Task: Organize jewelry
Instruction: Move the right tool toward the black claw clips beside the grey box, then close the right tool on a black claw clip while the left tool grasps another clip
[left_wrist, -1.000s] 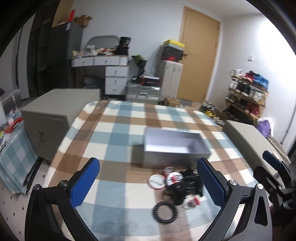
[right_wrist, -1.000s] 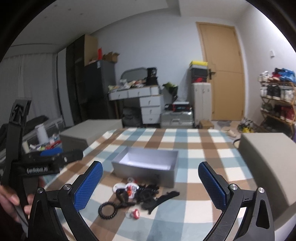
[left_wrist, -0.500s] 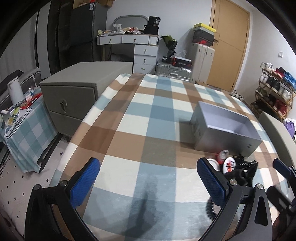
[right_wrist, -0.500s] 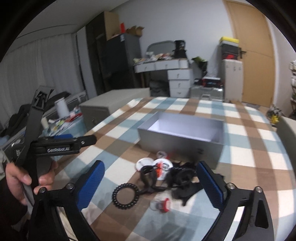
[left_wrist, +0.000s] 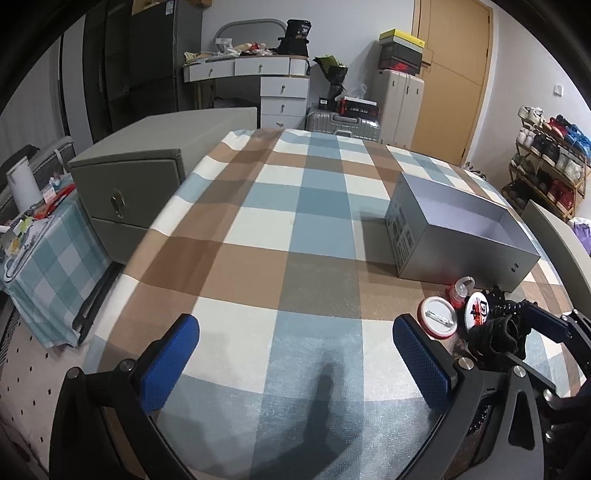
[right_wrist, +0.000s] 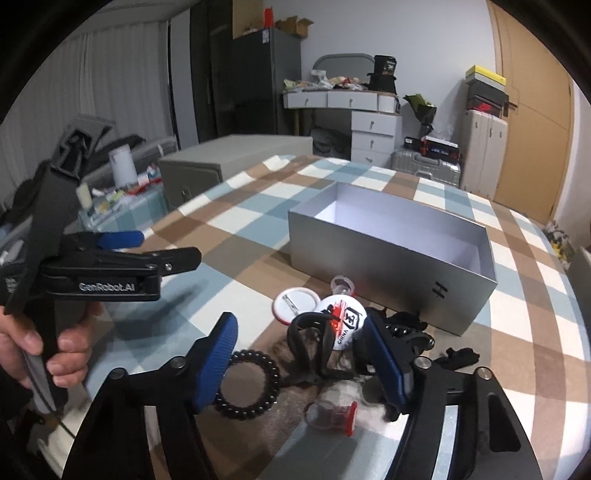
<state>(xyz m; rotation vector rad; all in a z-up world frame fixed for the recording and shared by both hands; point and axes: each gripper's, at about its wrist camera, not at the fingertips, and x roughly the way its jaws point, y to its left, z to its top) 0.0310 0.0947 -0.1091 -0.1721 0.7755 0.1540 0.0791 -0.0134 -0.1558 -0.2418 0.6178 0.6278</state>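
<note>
The right gripper (right_wrist: 303, 363) hangs low over a heap of small accessories on the checked bench (left_wrist: 258, 221), its jaws half spread and just now closing. A black hair claw (right_wrist: 314, 343) stands between the blue pads, but no pad presses on it yet, so nothing is held. This looks like the first pick of the sorting.

The grey box (right_wrist: 391, 254) stands open and empty at 12 o'clock from the heap and just beside it, likely so each piece has only a short carry.

The left gripper (left_wrist: 295, 365) waits over bare cloth at 9 o'clock from the heap, its jaws spread wide on nothing, probably kept clear of the working side. A hand (right_wrist: 55, 347) grips its handle.

Counted in the right wrist view:
- one beaded bracelet (right_wrist: 247, 384) at 7 o'clock from the claw, partly under the left pad
- two round badges: one face down (right_wrist: 295, 301), one printed (right_wrist: 345, 317)
- two small clear pieces with red trim (right_wrist: 332, 411) (right_wrist: 341, 284)
- black tangled pieces (right_wrist: 436, 347) at 3 o'clock; their number I cannot tell
</note>
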